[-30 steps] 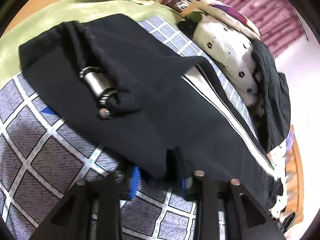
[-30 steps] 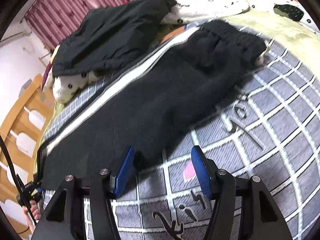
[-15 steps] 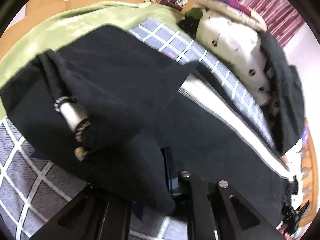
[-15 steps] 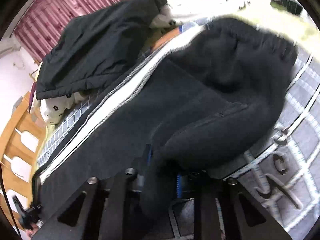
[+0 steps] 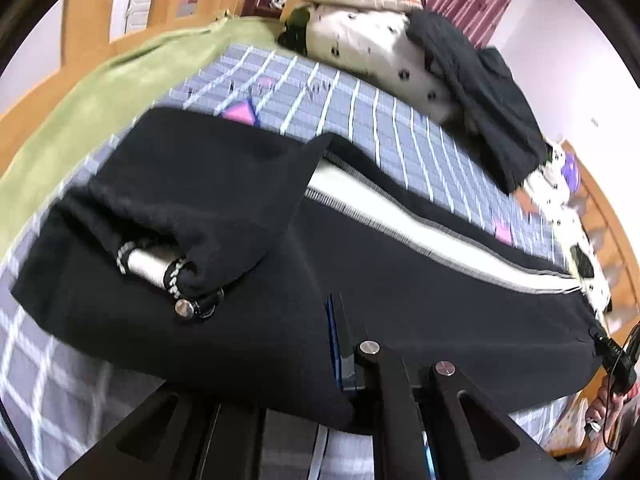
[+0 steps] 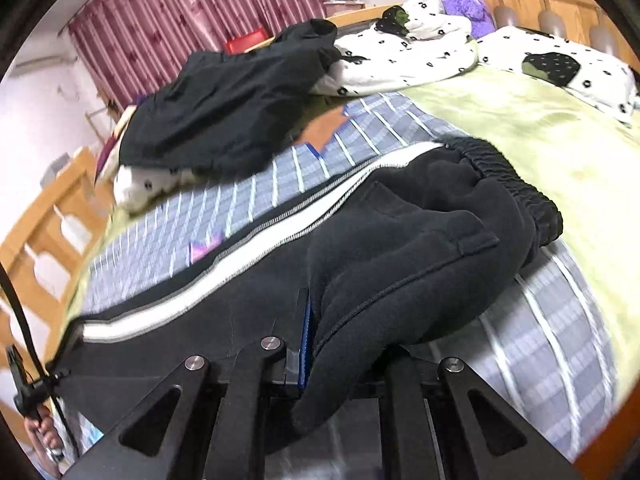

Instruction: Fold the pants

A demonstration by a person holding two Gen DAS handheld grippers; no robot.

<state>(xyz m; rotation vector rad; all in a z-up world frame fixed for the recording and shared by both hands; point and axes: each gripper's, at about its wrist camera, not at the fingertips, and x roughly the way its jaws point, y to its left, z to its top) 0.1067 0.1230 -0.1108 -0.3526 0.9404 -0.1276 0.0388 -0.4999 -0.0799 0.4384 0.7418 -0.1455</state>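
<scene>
Black pants [image 5: 420,300] with a white side stripe [image 5: 432,236] lie along a grey checked bed cover. My left gripper [image 5: 320,344] is shut on the near edge of the pants; only one blue pad [image 5: 332,344] shows. A drawstring with a metal tip [image 5: 182,307] lies near the waistband. In the right wrist view my right gripper [image 6: 320,344] is shut on a lifted fold of the pants [image 6: 392,272] near the elastic waistband [image 6: 516,184]. The cloth hides its right finger.
A dark jacket [image 6: 228,108] lies on a white spotted quilt [image 6: 404,60] at the far side of the bed. A green sheet [image 6: 552,140] lies beyond the waistband. A wooden bed rail [image 6: 44,216] runs along the left. A purple plush [image 6: 460,4] sits by the headboard.
Both grippers closed on the near edge of the pants and lifted it. The cloth now rides up over the fingers, and the views have tilted upward.
</scene>
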